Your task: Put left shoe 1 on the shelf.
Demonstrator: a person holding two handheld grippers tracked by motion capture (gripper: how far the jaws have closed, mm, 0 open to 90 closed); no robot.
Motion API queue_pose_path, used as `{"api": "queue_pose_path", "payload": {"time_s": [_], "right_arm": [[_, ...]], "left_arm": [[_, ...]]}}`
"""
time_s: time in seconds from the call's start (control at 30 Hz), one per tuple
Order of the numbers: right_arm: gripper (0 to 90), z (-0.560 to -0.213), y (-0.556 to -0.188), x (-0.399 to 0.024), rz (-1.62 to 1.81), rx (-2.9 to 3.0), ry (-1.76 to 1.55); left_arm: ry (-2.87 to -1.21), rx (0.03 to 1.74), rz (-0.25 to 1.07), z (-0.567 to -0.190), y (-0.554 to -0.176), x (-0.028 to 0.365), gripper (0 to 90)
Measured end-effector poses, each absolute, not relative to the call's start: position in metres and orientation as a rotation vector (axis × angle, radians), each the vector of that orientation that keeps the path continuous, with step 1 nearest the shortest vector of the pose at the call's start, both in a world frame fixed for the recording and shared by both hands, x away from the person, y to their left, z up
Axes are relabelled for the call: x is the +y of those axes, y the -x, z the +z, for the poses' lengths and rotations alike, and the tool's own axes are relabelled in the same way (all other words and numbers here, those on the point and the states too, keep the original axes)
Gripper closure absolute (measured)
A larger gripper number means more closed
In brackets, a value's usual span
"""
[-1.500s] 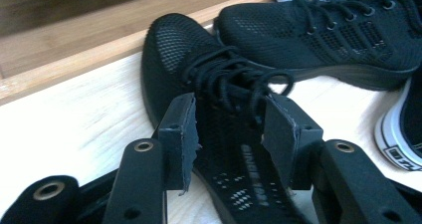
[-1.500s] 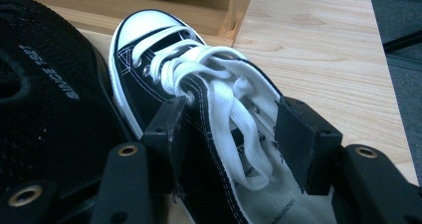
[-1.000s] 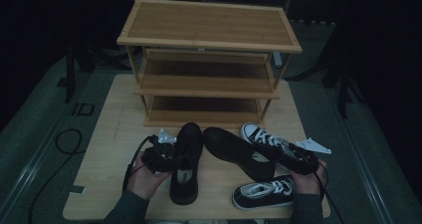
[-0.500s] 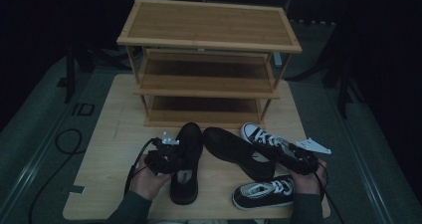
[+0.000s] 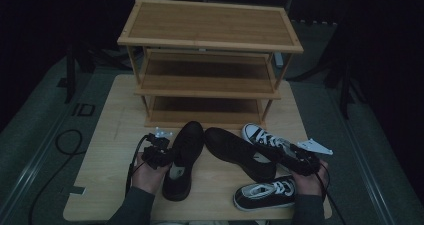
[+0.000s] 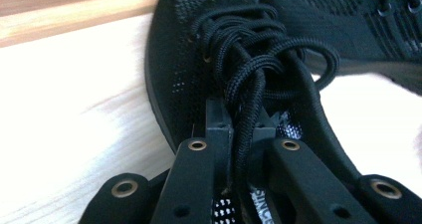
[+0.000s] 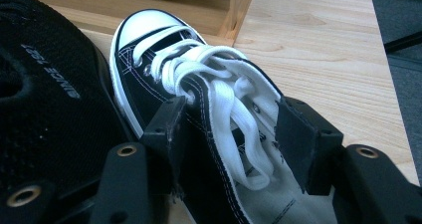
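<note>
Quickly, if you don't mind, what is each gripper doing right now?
Left gripper: jaws have just been closing, now pinched on the black mesh shoe at its tongue and laces.
Right gripper: closed on the black-and-white sneaker, a jaw on each side.

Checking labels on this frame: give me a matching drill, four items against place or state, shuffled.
Things:
1. left tool
2. right tool
3. black mesh shoe by the left hand
4. wooden shoe rack

Place or state:
A. stands at the far side of the table, three shelves bare
B. jaws either side of a black sneaker with a white toe cap
C. jaws just closed on black laces
D. lies on the table, toe toward the rack

Pairs: 1-C, 2-B, 3-D, 4-A
</note>
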State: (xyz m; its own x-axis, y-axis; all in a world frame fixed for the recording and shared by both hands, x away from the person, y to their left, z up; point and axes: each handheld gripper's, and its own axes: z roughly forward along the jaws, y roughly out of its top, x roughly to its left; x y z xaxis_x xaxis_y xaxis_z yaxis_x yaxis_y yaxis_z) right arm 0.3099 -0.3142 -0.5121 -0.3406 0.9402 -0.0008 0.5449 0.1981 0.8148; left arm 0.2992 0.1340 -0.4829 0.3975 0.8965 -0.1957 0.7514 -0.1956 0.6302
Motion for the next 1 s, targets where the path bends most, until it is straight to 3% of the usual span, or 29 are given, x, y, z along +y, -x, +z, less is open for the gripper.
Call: {"api": "queue_pose_path", "payload": {"time_s": [0.4,1.0], "right_arm": [[45.7,-0.512,-0.310,-0.314,1.016,1.970,-1.380],[45.7,-0.512,-0.310,-0.315,1.018,1.970,-1.379]], "left_arm": [[-1.907,1.449,0.316,-0.475,-0.314,0.149,85.9],[-1.813,1.541,0.417,-0.478,-0.379,0.145,85.9]]}}
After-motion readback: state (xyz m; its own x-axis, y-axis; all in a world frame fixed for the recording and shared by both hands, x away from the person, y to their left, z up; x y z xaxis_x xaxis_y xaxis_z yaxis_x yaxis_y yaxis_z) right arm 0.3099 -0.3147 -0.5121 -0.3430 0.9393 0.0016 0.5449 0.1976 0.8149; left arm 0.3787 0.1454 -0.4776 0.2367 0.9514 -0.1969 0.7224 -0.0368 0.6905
